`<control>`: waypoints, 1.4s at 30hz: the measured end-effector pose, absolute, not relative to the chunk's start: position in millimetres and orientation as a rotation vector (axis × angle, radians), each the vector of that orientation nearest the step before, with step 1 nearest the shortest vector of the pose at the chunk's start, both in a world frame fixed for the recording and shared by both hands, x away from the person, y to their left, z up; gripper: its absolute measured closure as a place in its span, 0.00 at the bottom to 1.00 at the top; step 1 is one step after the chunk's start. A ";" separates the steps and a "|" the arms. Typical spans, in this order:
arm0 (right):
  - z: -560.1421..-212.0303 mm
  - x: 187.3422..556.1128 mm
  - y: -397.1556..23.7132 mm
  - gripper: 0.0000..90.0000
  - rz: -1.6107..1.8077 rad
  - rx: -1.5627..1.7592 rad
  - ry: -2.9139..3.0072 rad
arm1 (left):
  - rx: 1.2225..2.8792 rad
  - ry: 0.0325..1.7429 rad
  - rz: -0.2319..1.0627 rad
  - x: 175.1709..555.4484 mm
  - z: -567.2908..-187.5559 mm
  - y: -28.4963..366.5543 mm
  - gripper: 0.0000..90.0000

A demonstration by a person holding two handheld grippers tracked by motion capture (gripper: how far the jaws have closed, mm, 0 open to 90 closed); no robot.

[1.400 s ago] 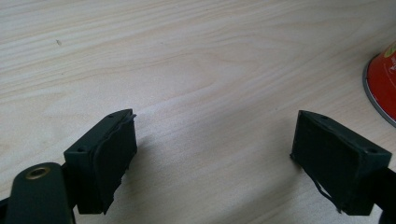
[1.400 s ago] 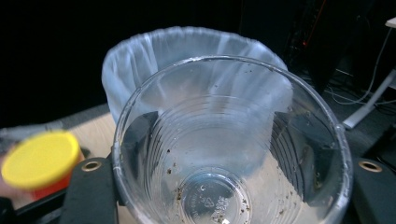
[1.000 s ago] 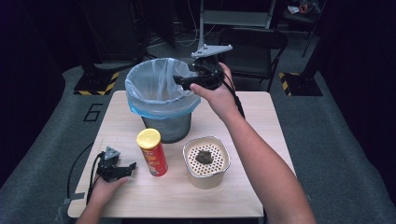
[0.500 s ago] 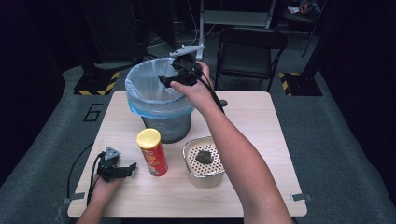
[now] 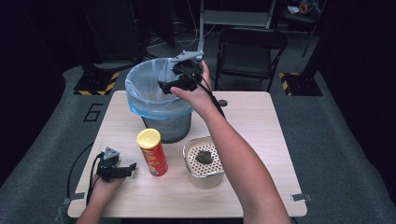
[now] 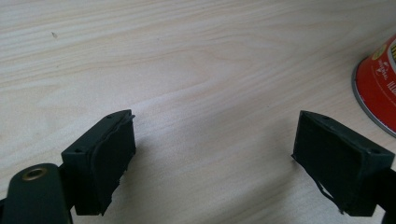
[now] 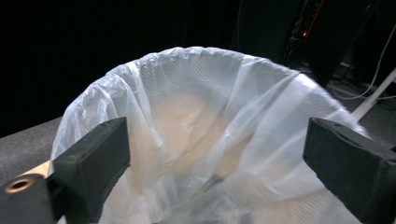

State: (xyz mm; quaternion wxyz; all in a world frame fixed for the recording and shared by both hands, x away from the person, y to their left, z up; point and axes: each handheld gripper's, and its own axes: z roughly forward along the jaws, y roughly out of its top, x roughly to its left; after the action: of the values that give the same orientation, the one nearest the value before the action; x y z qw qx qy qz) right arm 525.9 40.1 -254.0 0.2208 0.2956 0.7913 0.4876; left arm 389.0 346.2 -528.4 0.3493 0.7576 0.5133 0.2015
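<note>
The right gripper (image 5: 164,86) hangs over the near right rim of the bin (image 5: 159,100), which stands at the far left of the table (image 5: 261,140). Nearer the person than that gripper, the can (image 5: 152,152) stands upright, with the strainer pot (image 5: 203,162) just to its right. The left gripper (image 5: 126,169) rests on the table just left of the can, well apart from the bin.
</note>
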 end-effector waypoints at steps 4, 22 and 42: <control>-249.4 518.8 19.3 0.15 1.374 0.814 2.180 | 1.960 1.346 0.482 387.2 -526.0 348.9 0.14; -274.6 474.8 -75.0 0.24 1.408 0.831 2.110 | 1.916 1.219 0.484 374.5 -490.8 341.8 0.13; -340.9 434.3 -150.8 0.23 1.325 0.996 2.103 | 1.895 1.027 0.359 351.5 -445.8 312.6 0.13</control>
State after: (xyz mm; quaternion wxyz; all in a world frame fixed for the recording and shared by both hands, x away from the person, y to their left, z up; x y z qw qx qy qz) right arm 434.3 -150.8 -340.9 0.2300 0.3619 0.7643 0.4817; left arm 351.5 312.6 -445.8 0.4604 0.7699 0.4171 0.1459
